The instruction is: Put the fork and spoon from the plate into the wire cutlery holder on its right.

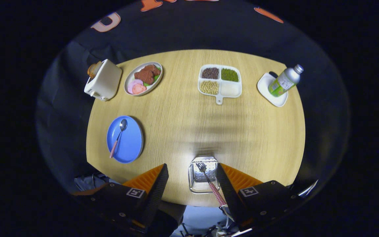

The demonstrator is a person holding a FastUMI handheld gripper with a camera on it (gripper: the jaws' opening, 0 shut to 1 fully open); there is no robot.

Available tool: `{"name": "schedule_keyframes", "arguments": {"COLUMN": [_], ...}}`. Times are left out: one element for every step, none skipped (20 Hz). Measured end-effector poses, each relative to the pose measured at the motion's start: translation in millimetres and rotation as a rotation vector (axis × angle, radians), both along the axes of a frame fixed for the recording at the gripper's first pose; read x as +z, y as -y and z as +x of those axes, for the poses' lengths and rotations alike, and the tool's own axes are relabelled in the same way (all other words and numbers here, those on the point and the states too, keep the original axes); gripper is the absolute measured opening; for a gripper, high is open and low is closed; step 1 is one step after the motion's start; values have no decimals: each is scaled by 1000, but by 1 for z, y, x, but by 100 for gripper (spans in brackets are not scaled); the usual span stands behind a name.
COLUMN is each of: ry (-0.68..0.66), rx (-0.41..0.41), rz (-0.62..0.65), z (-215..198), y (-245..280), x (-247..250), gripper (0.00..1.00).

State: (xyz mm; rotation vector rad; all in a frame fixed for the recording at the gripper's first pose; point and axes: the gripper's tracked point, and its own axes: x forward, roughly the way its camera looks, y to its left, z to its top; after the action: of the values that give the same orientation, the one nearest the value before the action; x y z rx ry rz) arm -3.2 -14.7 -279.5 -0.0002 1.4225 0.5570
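Observation:
The wire cutlery holder [196, 182] stands near the table's front edge, between my fingers and closer to the right one. The fork [207, 176] rests in it tines down, its checked handle rising toward me beside the right finger [224, 177]. My gripper [192, 166] hangs open above the holder, and I cannot tell whether the right finger touches the fork handle. To the left of the holder, the blue plate [132, 144] carries the spoon [118, 137], bowl pointing away from me and checked handle toward me.
Along the far side of the wooden table [183, 125] stand a white toaster [104, 80], an oval plate of food [143, 78], a divided tray of beans [220, 80] and a metal bottle [285, 81] on a white dish [268, 90].

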Motion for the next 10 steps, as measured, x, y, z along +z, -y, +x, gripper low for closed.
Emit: {"name": "schedule_keyframes", "arguments": {"ry": [45, 90, 134, 188, 257, 332, 417, 511, 590, 659], "rx": [-24, -53, -80, -110, -145, -176, -207, -247, -282, -308], "rz": [25, 52, 76, 95, 109, 118, 120, 132, 141, 155], "z": [0, 3, 6, 11, 16, 24, 33, 43, 51, 54], "y": [-5, -13, -21, -26, -30, -34, -34, -36, -38, -40], "x": [8, 15, 20, 26, 32, 37, 44, 54, 66, 78], "gripper": [91, 95, 96, 98, 98, 98, 98, 98, 98, 98]}}
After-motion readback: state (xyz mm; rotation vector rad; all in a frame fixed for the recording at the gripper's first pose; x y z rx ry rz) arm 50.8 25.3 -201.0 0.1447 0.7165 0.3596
